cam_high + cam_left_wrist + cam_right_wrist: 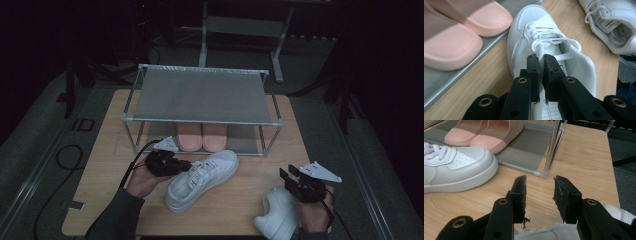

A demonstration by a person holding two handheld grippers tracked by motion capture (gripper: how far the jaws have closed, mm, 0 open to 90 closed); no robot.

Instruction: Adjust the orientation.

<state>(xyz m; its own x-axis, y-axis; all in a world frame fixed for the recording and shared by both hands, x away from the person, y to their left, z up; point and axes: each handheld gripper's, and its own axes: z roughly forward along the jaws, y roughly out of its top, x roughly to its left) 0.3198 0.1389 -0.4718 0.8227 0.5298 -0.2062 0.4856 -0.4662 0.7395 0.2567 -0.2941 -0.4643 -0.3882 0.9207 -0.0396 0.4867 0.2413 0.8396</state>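
A white lace-up sneaker (202,180) (524,27) lies on the wooden table (110,150) just in front of the shoe rack, its toe toward the rack. My left gripper (186,165) (540,58) is shut on the sneaker's tongue, pinched thin between the two pads among the laces. A second white sneaker (276,215) (609,22) (544,233) rests at the table's near right edge. Just above and beside it, my right gripper (287,175) (540,182) stands open with nothing between its jaws.
A metal-framed shoe rack (200,95) stands at the back of the table. A pair of pink slippers (202,136) (454,37) (486,132) sits on its lower shelf. A rack leg (551,147) rises ahead of the right gripper. Dark floor surrounds the table.
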